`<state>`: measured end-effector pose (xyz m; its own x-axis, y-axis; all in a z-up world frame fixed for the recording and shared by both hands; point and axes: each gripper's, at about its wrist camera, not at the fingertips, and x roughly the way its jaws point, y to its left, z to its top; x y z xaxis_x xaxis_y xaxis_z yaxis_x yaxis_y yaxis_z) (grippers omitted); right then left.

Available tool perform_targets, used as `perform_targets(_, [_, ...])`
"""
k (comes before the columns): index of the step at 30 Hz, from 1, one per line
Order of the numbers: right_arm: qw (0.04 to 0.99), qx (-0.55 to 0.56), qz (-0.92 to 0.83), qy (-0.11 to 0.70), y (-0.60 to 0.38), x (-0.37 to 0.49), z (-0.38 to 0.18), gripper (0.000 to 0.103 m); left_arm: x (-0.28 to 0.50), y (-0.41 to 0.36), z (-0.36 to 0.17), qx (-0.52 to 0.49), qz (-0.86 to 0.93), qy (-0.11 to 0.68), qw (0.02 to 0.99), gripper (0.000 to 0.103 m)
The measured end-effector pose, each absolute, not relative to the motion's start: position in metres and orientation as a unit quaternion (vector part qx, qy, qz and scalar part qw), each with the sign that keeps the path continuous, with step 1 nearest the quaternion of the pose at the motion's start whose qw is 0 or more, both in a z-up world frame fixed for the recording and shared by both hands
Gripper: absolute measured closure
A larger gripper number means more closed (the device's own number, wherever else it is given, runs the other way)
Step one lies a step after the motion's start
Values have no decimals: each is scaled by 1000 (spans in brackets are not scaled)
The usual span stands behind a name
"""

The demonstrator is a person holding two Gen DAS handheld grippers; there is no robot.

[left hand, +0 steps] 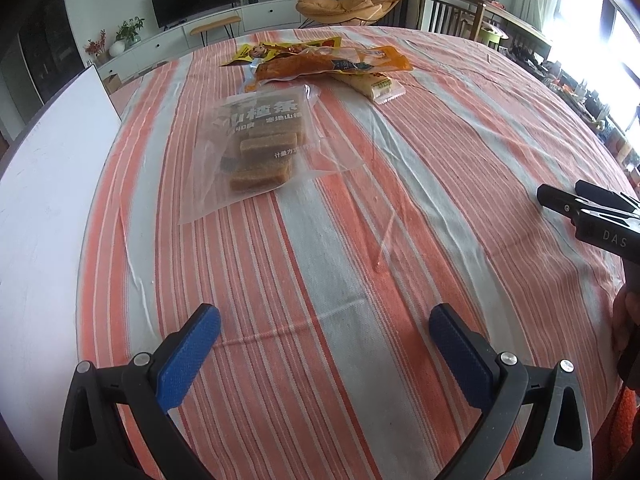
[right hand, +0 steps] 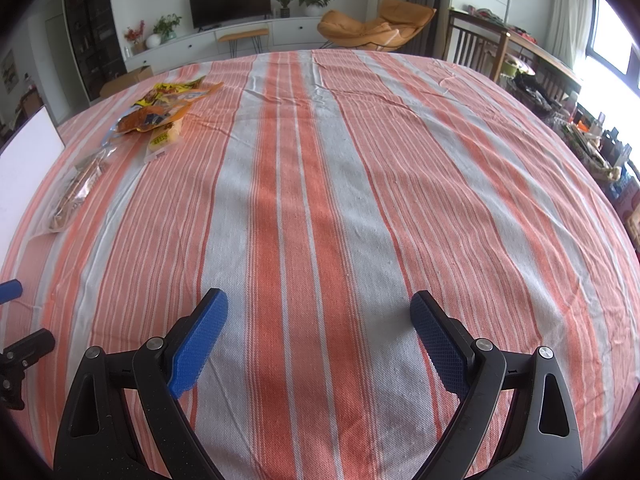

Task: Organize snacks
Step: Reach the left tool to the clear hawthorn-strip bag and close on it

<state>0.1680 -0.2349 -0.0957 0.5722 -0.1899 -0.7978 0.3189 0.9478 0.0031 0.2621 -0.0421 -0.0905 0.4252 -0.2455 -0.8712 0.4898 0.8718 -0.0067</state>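
A clear bag of brown snack bars (left hand: 260, 152) lies on the striped tablecloth ahead of my left gripper (left hand: 324, 318). Beyond the bag sit an orange packet (left hand: 332, 64), a yellow packet (left hand: 276, 51) and a pale wrapped bar (left hand: 368, 82) in a loose pile. My left gripper stands open over bare cloth, well short of the bag. My right gripper (right hand: 320, 306) is open too, with nothing between its blue pads (right hand: 200, 344). From the right wrist view the bag of bars (right hand: 76, 192) and the packet pile (right hand: 160, 116) lie far off to the left.
A white board (left hand: 48, 200) lies along the table's left side. The striped tablecloth (right hand: 320, 184) covers the table. The other gripper's black body (left hand: 592, 216) shows at the right edge of the left wrist view. An orange chair, a television and wooden furniture stand beyond the table.
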Motion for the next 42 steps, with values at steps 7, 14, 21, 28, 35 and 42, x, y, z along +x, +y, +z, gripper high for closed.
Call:
perform_targets(7, [884, 74, -143, 439, -235, 168, -96, 9, 270, -47, -82, 153, -226, 539, 797, 0])
perform_targets(14, [884, 74, -143, 440, -235, 168, -96, 9, 318, -55, -18, 111, -280, 500, 812, 0])
perform_targets(21, [884, 75, -143, 440, -235, 168, -96, 9, 379, -88, -43, 171, -246, 522, 799, 0])
perform_targets(28, [884, 75, -142, 440, -234, 169, -96, 8, 420, -66, -87, 109, -168, 566, 800, 0])
perform_targets(35, [884, 75, -142, 440, -234, 170, -96, 8, 409, -43, -85, 85, -151, 534, 827, 31])
perform_targets(42, [884, 74, -142, 440, -234, 170, -97, 8, 358, -18, -74, 77, -146, 514, 842, 53])
